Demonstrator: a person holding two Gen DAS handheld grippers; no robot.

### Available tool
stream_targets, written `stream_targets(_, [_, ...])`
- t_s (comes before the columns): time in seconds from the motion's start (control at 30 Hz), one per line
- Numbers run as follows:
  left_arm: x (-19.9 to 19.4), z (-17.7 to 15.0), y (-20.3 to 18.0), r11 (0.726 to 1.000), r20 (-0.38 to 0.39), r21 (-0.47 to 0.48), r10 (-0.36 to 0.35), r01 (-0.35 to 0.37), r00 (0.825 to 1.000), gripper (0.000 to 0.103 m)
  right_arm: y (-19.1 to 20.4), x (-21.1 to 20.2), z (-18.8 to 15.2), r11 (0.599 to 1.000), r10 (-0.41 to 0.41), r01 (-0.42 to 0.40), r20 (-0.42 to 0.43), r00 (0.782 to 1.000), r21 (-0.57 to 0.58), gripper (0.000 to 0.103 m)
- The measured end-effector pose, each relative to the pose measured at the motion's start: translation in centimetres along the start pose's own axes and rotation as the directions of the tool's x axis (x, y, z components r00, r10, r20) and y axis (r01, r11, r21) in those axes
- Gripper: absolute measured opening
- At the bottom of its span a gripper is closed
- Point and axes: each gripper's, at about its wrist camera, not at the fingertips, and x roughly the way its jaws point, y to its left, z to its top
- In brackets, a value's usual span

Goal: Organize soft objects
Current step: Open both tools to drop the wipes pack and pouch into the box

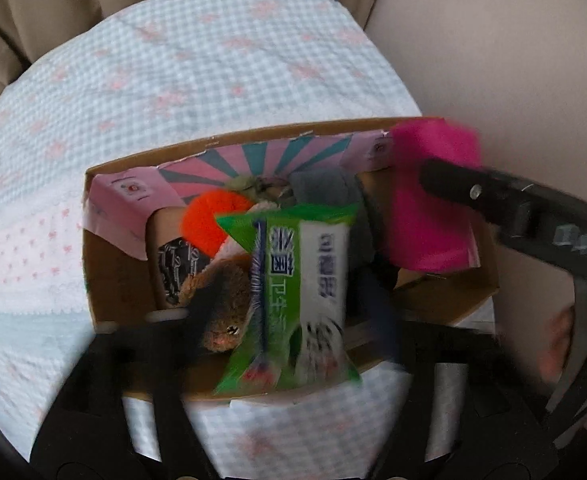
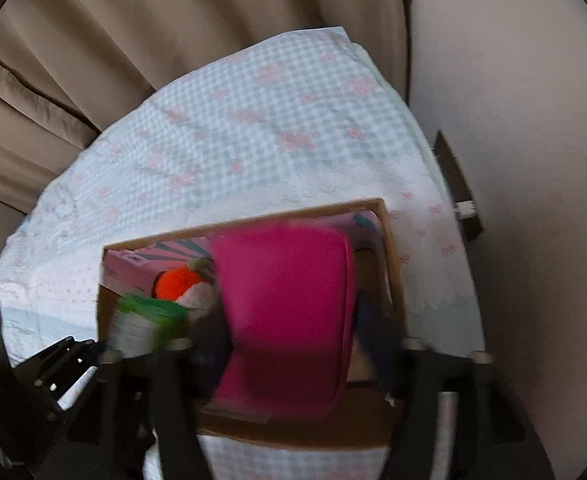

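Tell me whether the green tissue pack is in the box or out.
Partly in. The green tissue pack hangs in the left claw, its far end over the cardboard box, its near end past the front wall.

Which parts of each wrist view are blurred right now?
Left wrist view: the green tissue pack reads fairly sharp, the pink cloth edge smears. Right wrist view: motion blur smears the pink cloth and the green pack; both show fisheye bending.

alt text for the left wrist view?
The left gripper holds a green tissue pack over an open cardboard box on a checked cloth; the right gripper holds a pink cloth at its right side.
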Motion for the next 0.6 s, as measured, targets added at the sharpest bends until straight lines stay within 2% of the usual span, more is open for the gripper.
stream_targets(0.03, [-0.1,-0.1,0.0,1.0,0.007,0.005,0.009,-0.009,1.0,0.103,-0.1,-0.1,0.2,1.0,0.012,-0.012,0.008,1.0,0.0,0.099])
stream_targets(0.07, [0.0,-0.3,0.1,1.0,0.006,0.012,0.017,-0.017,1.0,0.103,-0.1,-0.2,0.3,1.0,0.008,-0.008,0.017,1.0,-0.003,0.103])
stream_targets(0.13, [0.2,-0.6,0.6,1.0,-0.008,0.007,0.018,-0.018,1.0,0.103,-0.2,-0.6,0.3,1.0,-0.018,0.018,0.037,0.999,-0.004,0.103])
stream_targets(0.3, [-0.4,-0.8,1.7,1.0,-0.005,-0.021,0.011,-0.011,1.0,0.103,-0.7,-0.9,0.1,0.999,-0.018,0.017,0.04,0.999,0.033,0.103])
stream_targets(0.6, [-4.3,-0.5,1.9,1.0,0.059,-0.025,0.0,0.001,0.998,0.103,1.1,-2.9,-0.4,1.0,-0.01,0.009,0.061,0.998,0.025,0.103])
